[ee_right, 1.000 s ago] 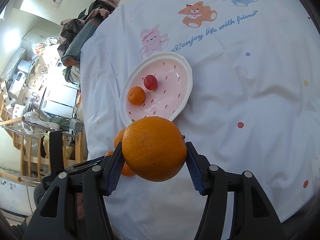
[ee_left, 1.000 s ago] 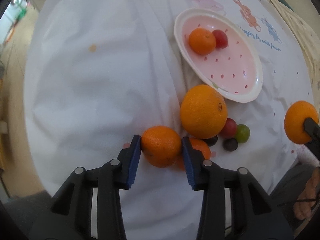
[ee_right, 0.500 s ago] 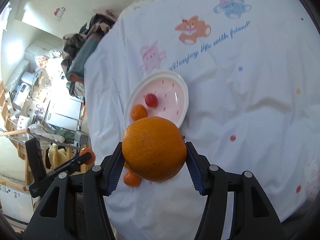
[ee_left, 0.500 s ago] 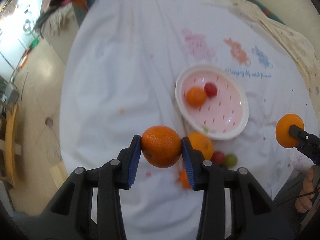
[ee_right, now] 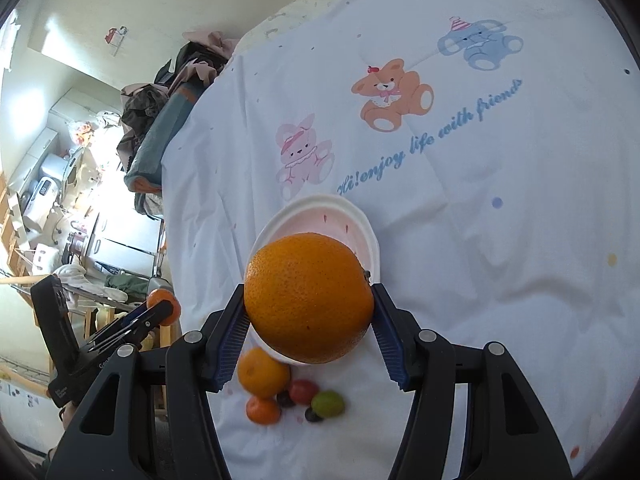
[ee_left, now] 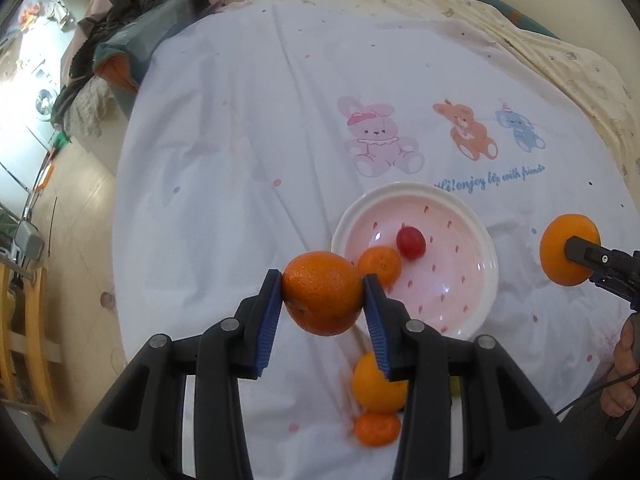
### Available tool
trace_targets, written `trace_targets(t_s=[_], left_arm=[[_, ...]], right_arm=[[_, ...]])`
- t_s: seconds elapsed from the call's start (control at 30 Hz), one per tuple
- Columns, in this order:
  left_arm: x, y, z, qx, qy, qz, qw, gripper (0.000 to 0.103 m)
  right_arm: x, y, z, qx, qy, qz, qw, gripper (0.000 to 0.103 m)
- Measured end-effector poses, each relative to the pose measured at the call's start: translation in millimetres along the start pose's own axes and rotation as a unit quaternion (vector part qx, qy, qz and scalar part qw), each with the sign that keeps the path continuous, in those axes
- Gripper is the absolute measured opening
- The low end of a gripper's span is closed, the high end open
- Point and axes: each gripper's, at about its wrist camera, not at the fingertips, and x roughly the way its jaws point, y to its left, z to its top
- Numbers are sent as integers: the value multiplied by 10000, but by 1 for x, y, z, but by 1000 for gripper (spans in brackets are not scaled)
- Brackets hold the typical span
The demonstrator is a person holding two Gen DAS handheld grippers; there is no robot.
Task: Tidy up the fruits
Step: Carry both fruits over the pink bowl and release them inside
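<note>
My left gripper [ee_left: 323, 298] is shut on a small orange mandarin [ee_left: 322, 292], held in the air just left of the pink plate [ee_left: 472, 300]. The plate holds a small mandarin [ee_left: 379, 265] and a red cherry tomato [ee_left: 411, 243]. My right gripper [ee_right: 308, 312] is shut on a large orange [ee_right: 308, 297], held above the near edge of the plate [ee_right: 320, 208]. The same large orange [ee_left: 568, 255] shows at the right of the left wrist view. On the cloth below lie an orange [ee_right: 262, 372], a small mandarin [ee_right: 263, 410], a red tomato [ee_right: 304, 391], a green fruit [ee_right: 328, 404] and two dark grapes.
The table wears a white cloth [ee_left: 260, 140] printed with cartoon animals and blue lettering. A pile of clothes and a bag [ee_left: 132, 32] sits at its far left edge. A person's fingers [ee_left: 622, 376] show at the right. Floor and furniture lie beyond the left edge.
My left gripper has lifted the small mandarin off the cloth and tilted up, so more of the table shows. My right gripper has drifted with the large orange, which now covers most of the plate.
</note>
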Motion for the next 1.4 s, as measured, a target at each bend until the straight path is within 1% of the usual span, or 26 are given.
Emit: trace_targets(t_s=[0.17, 0.3, 0.37, 0.43, 0.57, 0.63, 0.7, 0.77, 0.83, 1.0, 1.13, 1.2, 1.23, 1.33, 1.37, 1.4], left_arm=[[30, -11, 12, 155, 106, -2, 9998, 36], [54, -18, 20, 210, 192, -73, 9996, 36], [67, -19, 24, 241, 230, -156, 9993, 36], [82, -19, 26, 176, 343, -318, 9987, 36], [100, -22, 28, 202, 491, -349, 9980, 36], [103, -19, 28, 106, 483, -395, 9980, 37], [106, -15, 29, -71, 513, -564, 9971, 37], [108, -15, 30, -87, 506, -675, 9964, 37], [110, -17, 30, -4, 506, -619, 9968, 37], [114, -13, 31, -167, 560, -685, 9959, 38], [116, -14, 32, -142, 582, -694, 9958, 39], [117, -14, 32, -151, 605, -641, 9960, 45], [117, -13, 32, -168, 609, -602, 9962, 50], [118, -10, 30, -242, 650, -658, 9954, 52], [120, -10, 30, -254, 706, -686, 9948, 58], [120, -9, 29, -262, 723, -689, 9947, 61]], right_arm=[[27, -4, 20, -30, 137, -128, 9998, 61], [51, -10, 33, 15, 284, -163, 9995, 61], [60, -10, 37, 54, 349, -152, 9993, 61], [71, -9, 40, 43, 436, -130, 9990, 61], [89, -8, 44, -30, 553, -165, 9983, 61], [96, -10, 46, 4, 614, -186, 9979, 61], [101, -13, 46, 77, 677, -183, 9975, 61], [105, -16, 46, 94, 741, -188, 9970, 61], [108, -18, 46, 108, 788, -202, 9966, 61], [115, -15, 46, 45, 842, -205, 9962, 61], [119, -14, 44, 9, 913, -228, 9956, 62], [119, -14, 44, -21, 917, -247, 9955, 62], [119, -13, 44, -25, 915, -251, 9955, 62], [119, -13, 44, -21, 920, -247, 9954, 63], [119, -13, 44, -17, 926, -255, 9954, 63], [119, -12, 44, -3, 927, -257, 9954, 63]])
